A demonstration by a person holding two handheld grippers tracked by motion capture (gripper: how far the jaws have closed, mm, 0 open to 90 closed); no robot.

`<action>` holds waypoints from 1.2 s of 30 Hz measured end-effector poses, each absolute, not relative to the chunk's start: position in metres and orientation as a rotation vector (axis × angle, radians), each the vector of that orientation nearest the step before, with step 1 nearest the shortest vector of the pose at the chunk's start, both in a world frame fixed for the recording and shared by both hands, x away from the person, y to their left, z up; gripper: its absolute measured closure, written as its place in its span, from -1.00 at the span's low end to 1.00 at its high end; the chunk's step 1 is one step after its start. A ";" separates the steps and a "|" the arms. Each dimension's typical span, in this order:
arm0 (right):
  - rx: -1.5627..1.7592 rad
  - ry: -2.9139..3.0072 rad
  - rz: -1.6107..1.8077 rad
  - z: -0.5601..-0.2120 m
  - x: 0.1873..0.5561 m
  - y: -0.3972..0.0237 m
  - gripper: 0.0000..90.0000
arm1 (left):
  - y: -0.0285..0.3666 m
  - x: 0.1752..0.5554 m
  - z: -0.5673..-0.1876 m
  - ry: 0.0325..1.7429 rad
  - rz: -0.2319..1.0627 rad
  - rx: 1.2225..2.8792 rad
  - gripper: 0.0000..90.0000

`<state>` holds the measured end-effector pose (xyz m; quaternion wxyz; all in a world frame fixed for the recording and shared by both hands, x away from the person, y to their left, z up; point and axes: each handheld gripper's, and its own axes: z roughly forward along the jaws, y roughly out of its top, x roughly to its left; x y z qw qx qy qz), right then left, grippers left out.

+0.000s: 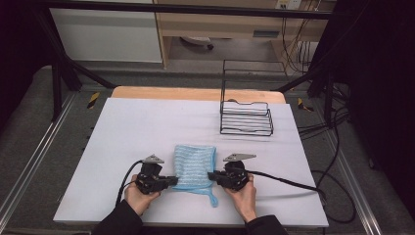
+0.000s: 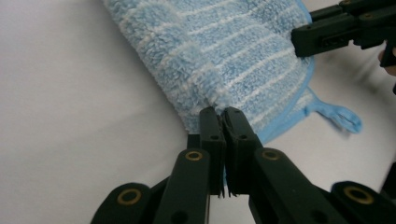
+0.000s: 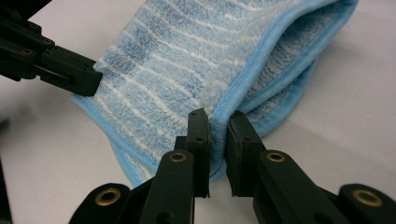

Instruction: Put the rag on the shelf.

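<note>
A folded light-blue towel with white stripes lies on the white table top near the front edge, a small hanging loop trailing from its front corner. My left gripper comes in from the left and is shut on the towel's left front edge; in the left gripper view its jaws stand almost together on the pile. My right gripper comes in from the right and is shut on the towel's hemmed edge. A hand holds each gripper.
A black wire rack stands at the back right of the table. A black cable trails from the right gripper over the right edge. A wooden strip shows behind the white top. Dark frame bars flank the table.
</note>
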<state>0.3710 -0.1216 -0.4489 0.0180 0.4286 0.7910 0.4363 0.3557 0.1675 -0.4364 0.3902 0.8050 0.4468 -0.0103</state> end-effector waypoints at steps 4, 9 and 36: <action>1.306 2.498 1.338 -0.444 0.369 -0.125 0.80 | 0.165 0.346 -0.435 1.121 -0.025 2.059 0.92; 1.286 2.523 1.286 -0.451 0.369 -0.123 0.41 | 0.164 0.344 -0.436 1.104 0.086 2.109 0.60; 1.072 2.431 1.289 -0.428 0.373 -0.141 -0.85 | 0.174 0.428 -0.414 1.146 0.313 2.009 -0.28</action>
